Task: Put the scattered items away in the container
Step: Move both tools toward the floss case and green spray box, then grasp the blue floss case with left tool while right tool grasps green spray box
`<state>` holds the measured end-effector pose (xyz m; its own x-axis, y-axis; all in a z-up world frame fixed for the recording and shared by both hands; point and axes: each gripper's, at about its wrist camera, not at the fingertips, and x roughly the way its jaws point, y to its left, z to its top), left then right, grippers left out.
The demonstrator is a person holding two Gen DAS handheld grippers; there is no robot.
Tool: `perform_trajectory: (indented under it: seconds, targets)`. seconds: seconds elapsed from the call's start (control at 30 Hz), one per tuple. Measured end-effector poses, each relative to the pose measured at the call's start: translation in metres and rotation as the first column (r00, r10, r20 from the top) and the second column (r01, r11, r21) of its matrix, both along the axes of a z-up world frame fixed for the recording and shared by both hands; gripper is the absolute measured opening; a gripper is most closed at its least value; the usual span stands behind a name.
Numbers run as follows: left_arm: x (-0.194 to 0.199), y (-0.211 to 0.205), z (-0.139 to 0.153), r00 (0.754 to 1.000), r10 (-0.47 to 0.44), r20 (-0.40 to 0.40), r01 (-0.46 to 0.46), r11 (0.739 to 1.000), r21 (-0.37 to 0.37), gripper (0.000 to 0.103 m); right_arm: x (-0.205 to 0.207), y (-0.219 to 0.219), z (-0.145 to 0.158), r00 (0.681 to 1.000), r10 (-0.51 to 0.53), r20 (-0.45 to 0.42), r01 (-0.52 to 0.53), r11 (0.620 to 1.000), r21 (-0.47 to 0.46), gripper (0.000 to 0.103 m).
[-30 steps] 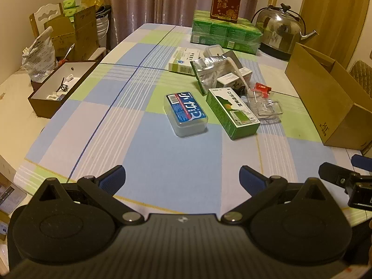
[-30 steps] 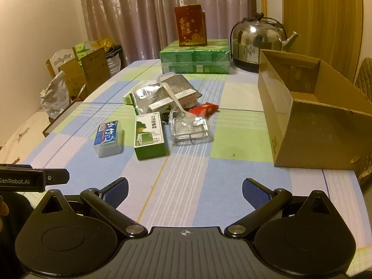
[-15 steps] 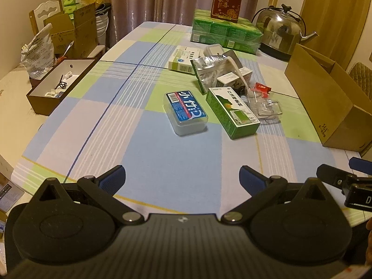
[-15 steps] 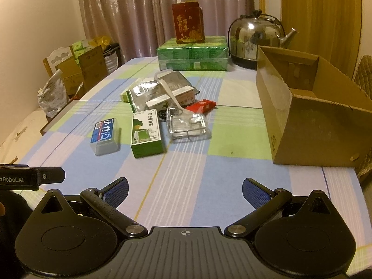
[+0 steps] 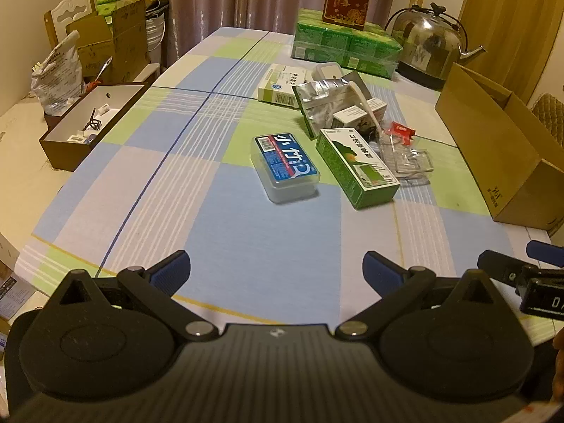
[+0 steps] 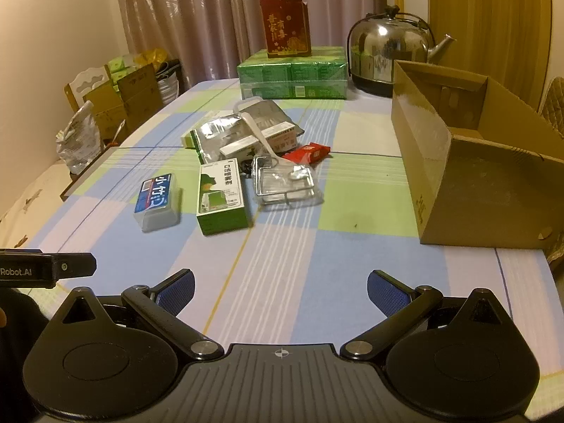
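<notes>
Both grippers hang over the near edge of the table (image 6: 282, 257) with nothing between their blue pads. The left gripper (image 5: 276, 271) has its fingers spread wide; the right gripper (image 6: 280, 290) is spread just as wide, a little to the right of it.

Beyond the fingers, toward the middle of the table, lies a clear plastic case with a blue label (image 5: 284, 167), flat on the checked cloth. Just beside it on the right sits a green carton (image 5: 356, 167), lying flat and slightly angled. Next to that carton is a clear plastic tray (image 6: 285, 183), with a red packet (image 6: 306, 153) at its far corner. Behind them a silver foil pouch (image 6: 225, 135), a white spoon (image 6: 259, 135) and some white cartons overlap in a heap.

The open cardboard box (image 6: 472, 162) stands along the right edge of the table, well apart from the pile. At the far edge are stacked green packs (image 6: 292, 77), a red box (image 6: 285, 24) on top, and a steel kettle (image 6: 391, 53)
</notes>
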<state>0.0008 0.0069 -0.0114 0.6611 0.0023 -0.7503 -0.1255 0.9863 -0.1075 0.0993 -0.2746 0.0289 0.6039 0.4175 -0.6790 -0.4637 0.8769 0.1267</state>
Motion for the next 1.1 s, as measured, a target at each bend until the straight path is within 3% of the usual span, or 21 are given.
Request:
perform_trajectory:
  seconds: [0.2, 0.7, 0.97, 1.1]
  targets:
    - [0.008, 0.005, -0.003, 1.0, 0.016, -0.007, -0.016, 1.0, 0.013, 0.102, 0.005, -0.001, 0.0, 0.999, -0.016, 0.029, 0.016, 1.0, 0.016, 0.101]
    - [0.056, 0.027, -0.013, 1.0, -0.021, -0.012, 0.022, 0.995, 0.099, 0.102, 0.033, 0.033, -0.008, 0.997, 0.063, 0.039, -0.063, 0.998, -0.023, 0.101]
    - [0.082, 0.036, -0.018, 1.0, -0.016, 0.007, 0.015, 0.995, 0.094, 0.102, 0.05, 0.054, -0.021, 0.994, 0.103, 0.02, -0.103, 0.994, -0.028, 0.101]
    - [0.092, 0.041, -0.022, 1.0, -0.02, -0.003, 0.02, 0.996, 0.085, 0.102, 0.061, 0.069, -0.028, 0.991, 0.134, 0.019, -0.134, 0.99, -0.04, 0.085]
